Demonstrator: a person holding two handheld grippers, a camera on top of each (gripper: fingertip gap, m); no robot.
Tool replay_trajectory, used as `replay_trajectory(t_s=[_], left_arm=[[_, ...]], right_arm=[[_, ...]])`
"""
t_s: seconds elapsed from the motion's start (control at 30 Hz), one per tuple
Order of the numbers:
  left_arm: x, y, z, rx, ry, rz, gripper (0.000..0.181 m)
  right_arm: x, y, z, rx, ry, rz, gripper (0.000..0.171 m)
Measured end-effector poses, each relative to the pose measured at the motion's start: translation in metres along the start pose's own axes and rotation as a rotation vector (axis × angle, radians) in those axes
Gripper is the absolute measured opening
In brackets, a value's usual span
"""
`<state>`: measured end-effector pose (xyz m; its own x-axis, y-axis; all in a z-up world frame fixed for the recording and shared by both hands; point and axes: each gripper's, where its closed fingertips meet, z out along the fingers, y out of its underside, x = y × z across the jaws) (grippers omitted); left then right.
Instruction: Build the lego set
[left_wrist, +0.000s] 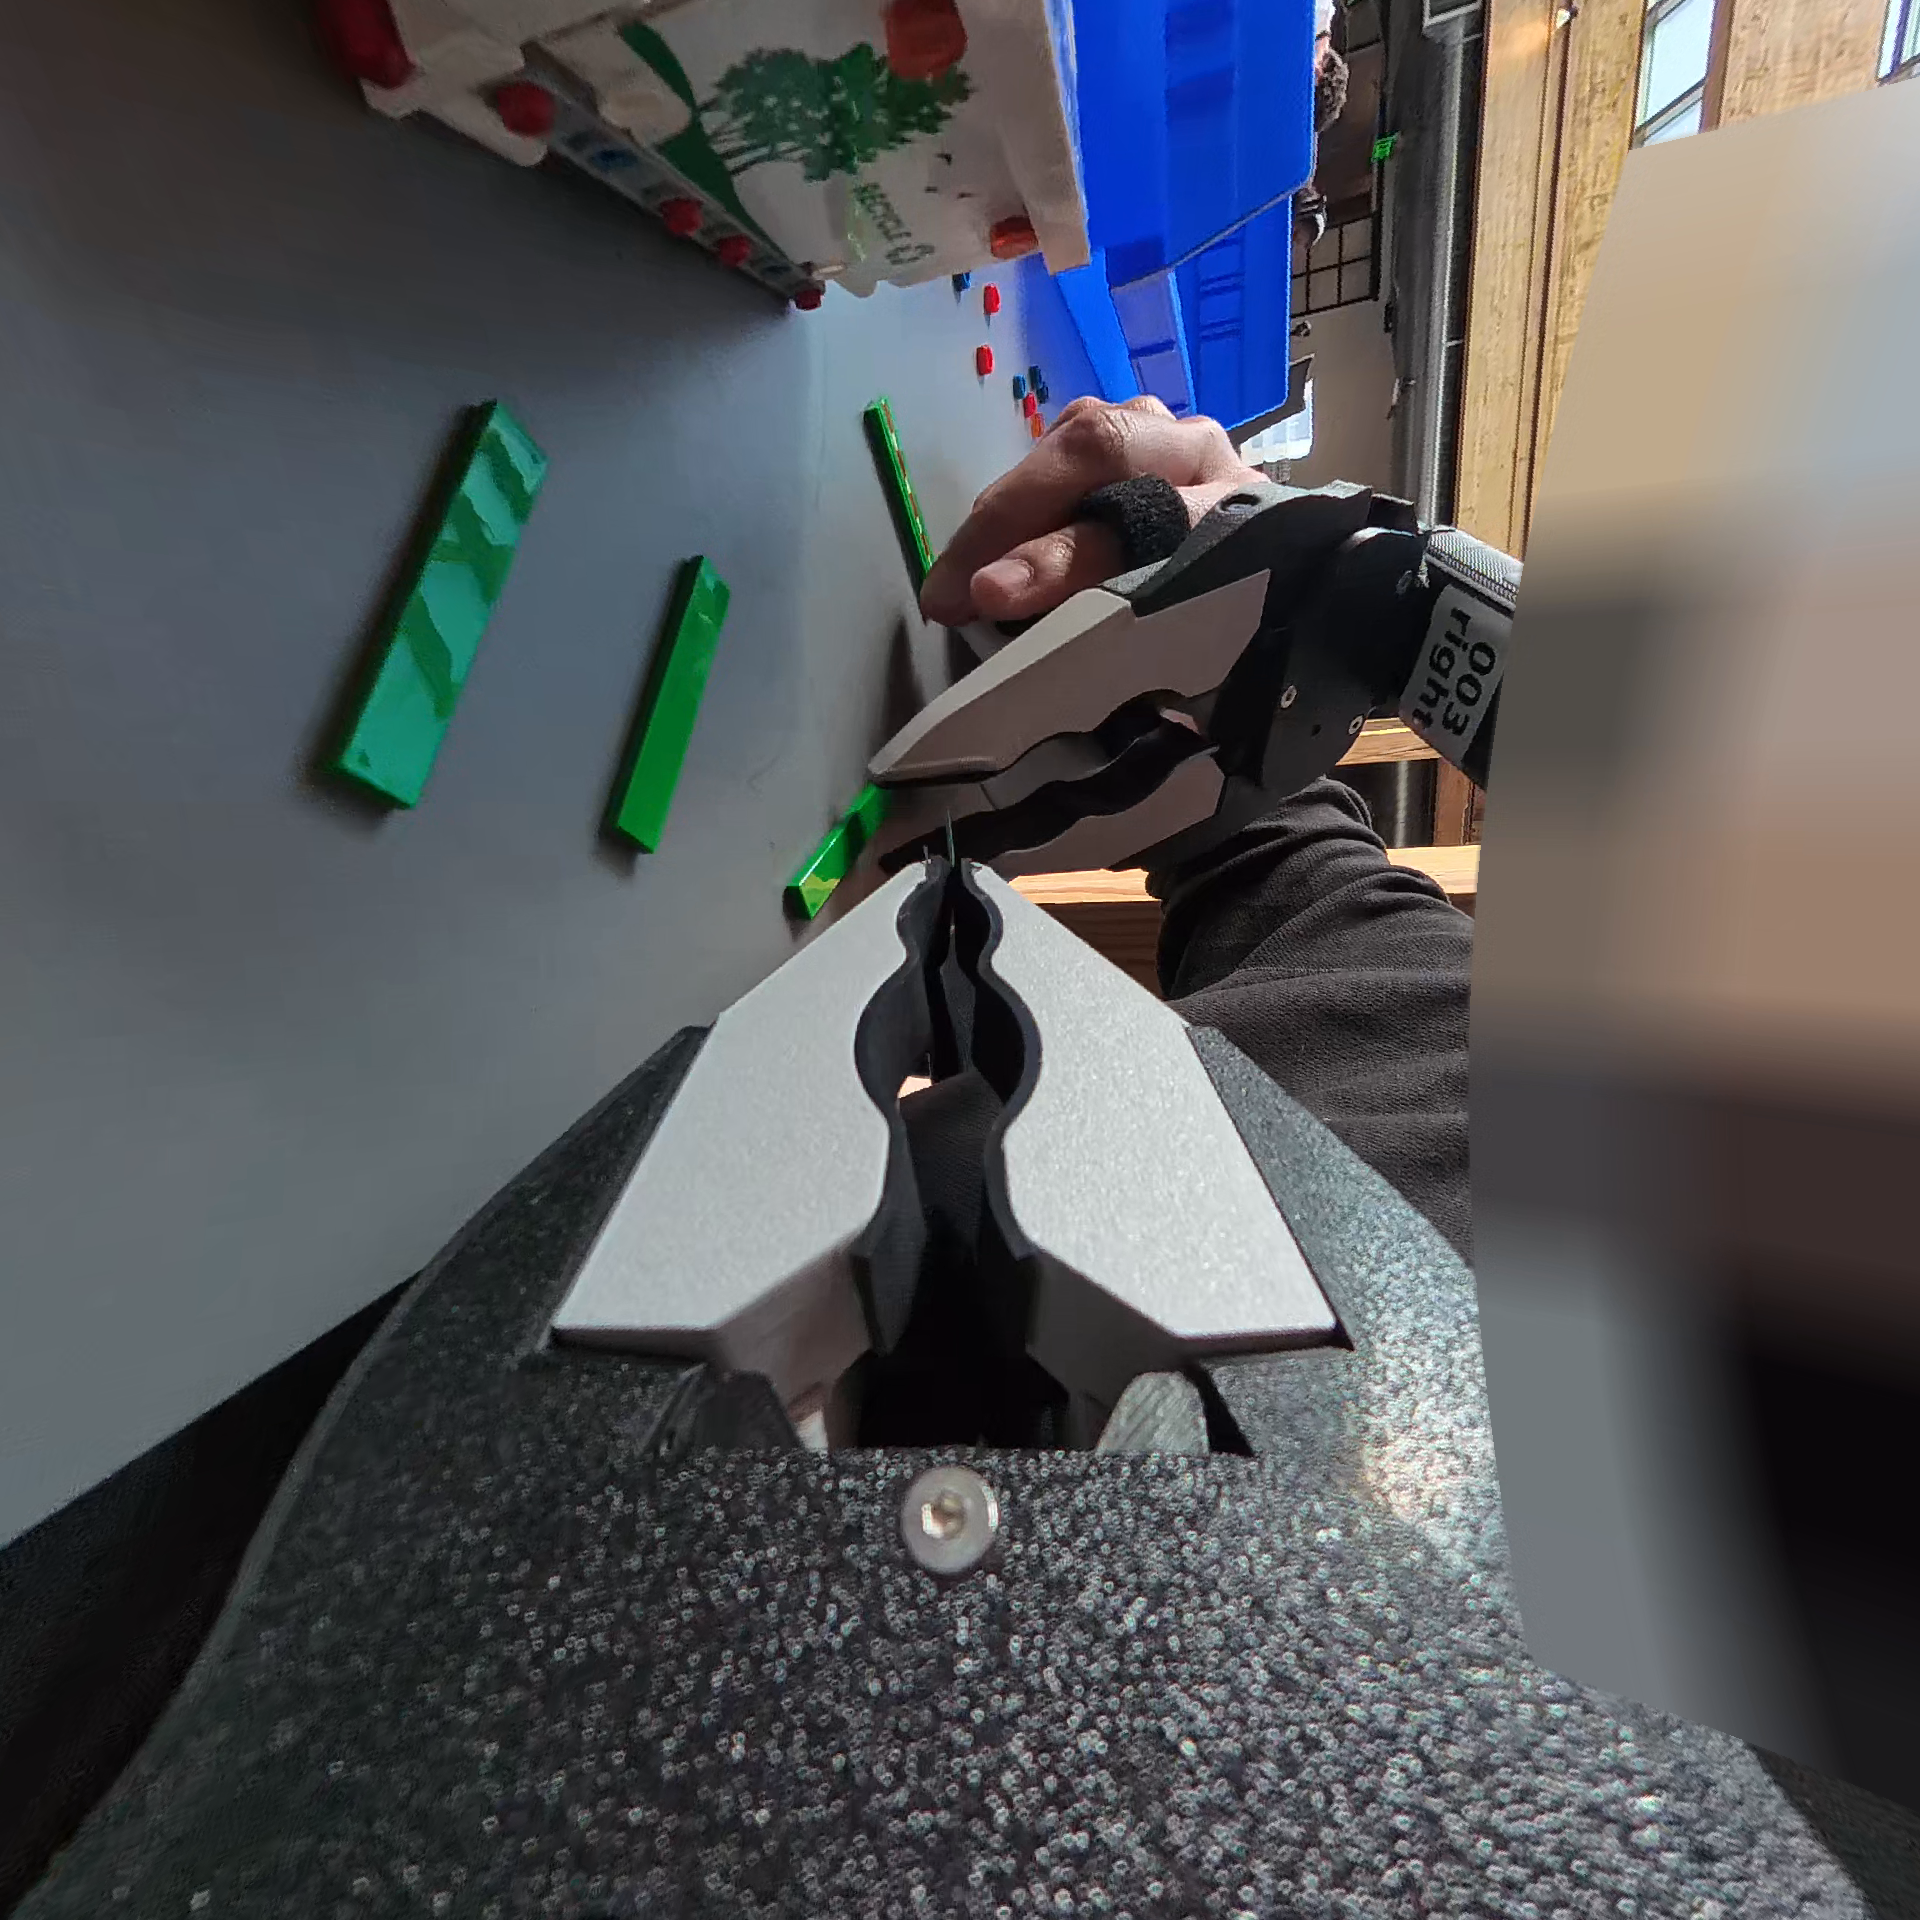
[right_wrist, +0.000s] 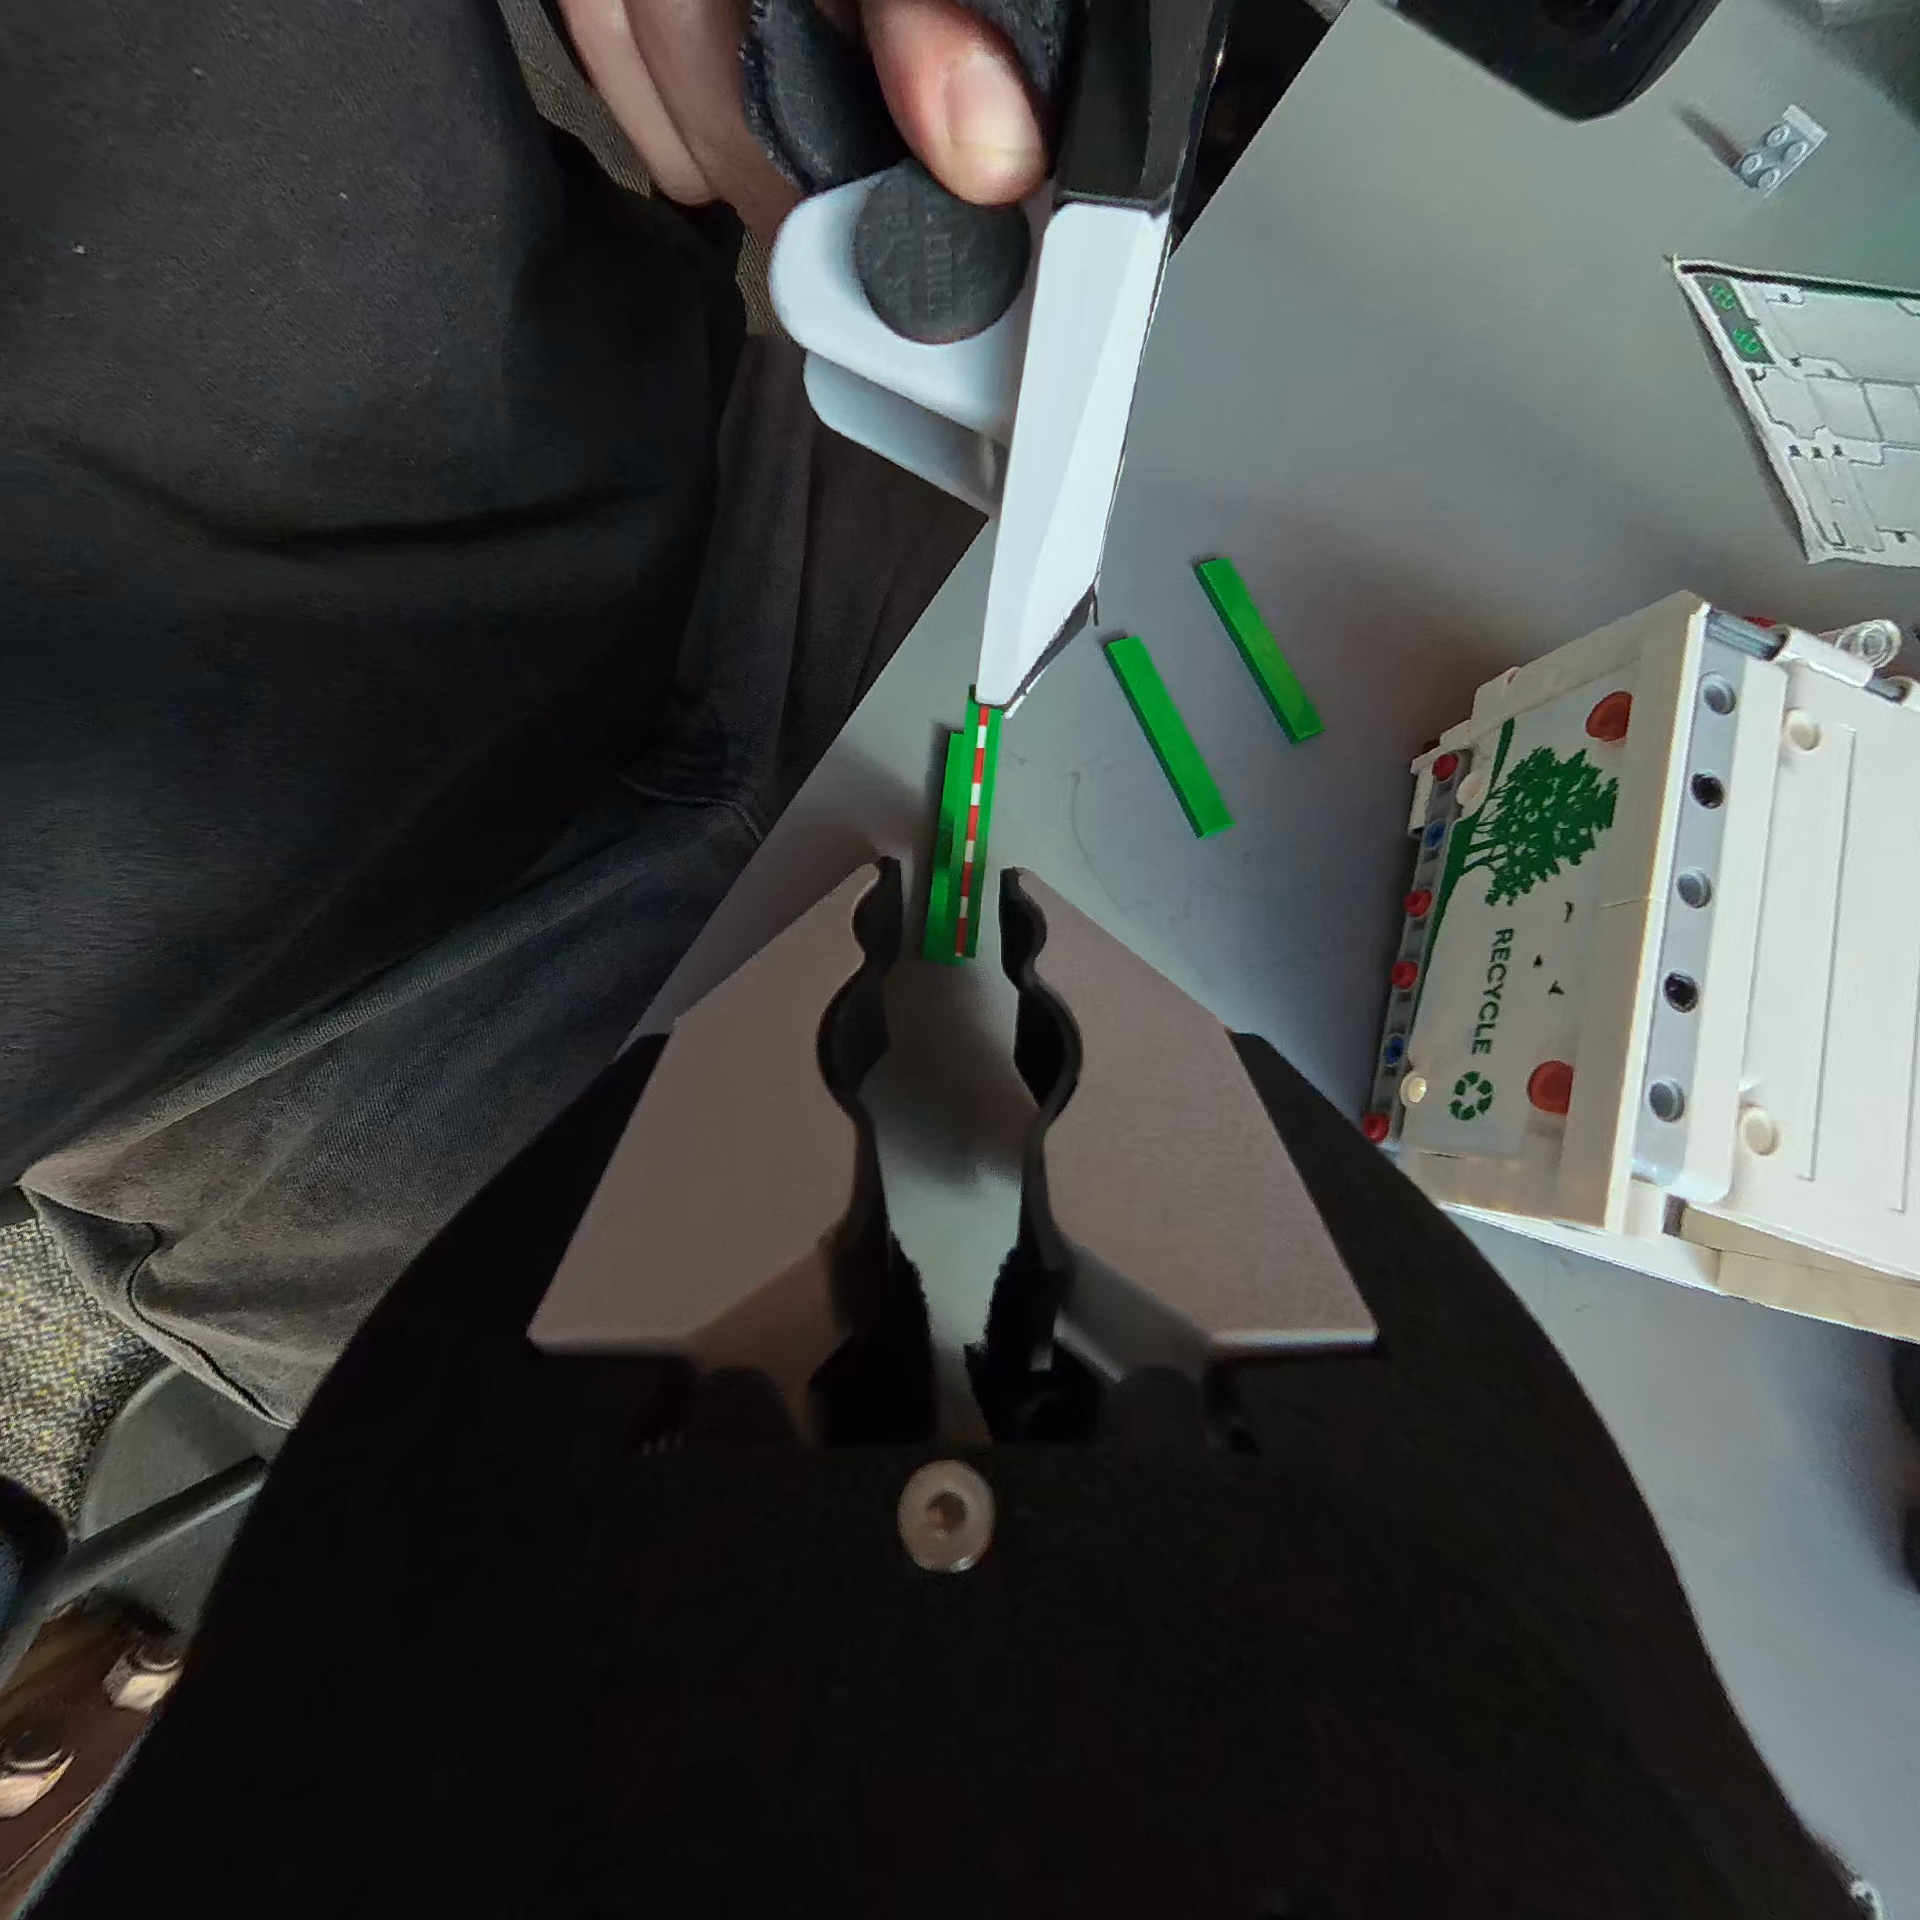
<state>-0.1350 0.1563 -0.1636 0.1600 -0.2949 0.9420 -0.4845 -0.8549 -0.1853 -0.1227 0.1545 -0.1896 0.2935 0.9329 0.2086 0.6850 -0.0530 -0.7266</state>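
A green tile (right_wrist: 943, 883) lies at the table's near edge, also seen in the left wrist view (left_wrist: 831, 862). A thin green sticker with a red-and-white stripe (right_wrist: 977, 821) lies along it, slightly offset. My left gripper (left_wrist: 945, 873) is shut on the sticker's far end; it enters the right wrist view from above (right_wrist: 1000, 691). My right gripper (right_wrist: 951, 878) is open, its tips on either side of the tile's near end, and it also shows in the left wrist view (left_wrist: 883, 800).
Two plain green tiles (right_wrist: 1169, 732) (right_wrist: 1257, 649) lie to the right. A white truck body with a tree print (right_wrist: 1662, 935) stands beyond them, near a sticker sheet (right_wrist: 1829, 405). Blue bins (left_wrist: 1195, 208), small loose pieces (left_wrist: 987, 332) and another striped green tile (left_wrist: 899, 488) sit farther off.
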Motion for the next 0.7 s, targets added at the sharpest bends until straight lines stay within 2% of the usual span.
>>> replay_trajectory(t_s=[0.2, 0.7], left_arm=[[-0.003, 0.000, -0.001, 0.000, -0.003, -0.010, 0.000], [-0.012, 0.001, 0.000, -0.020, -0.031, -0.001, 0.000]], right_arm=[[0.003, -0.006, -0.004, 0.047, 0.015, 0.002, 0.013], [0.001, -0.002, -0.001, 0.017, 0.003, -0.003, 0.004]])
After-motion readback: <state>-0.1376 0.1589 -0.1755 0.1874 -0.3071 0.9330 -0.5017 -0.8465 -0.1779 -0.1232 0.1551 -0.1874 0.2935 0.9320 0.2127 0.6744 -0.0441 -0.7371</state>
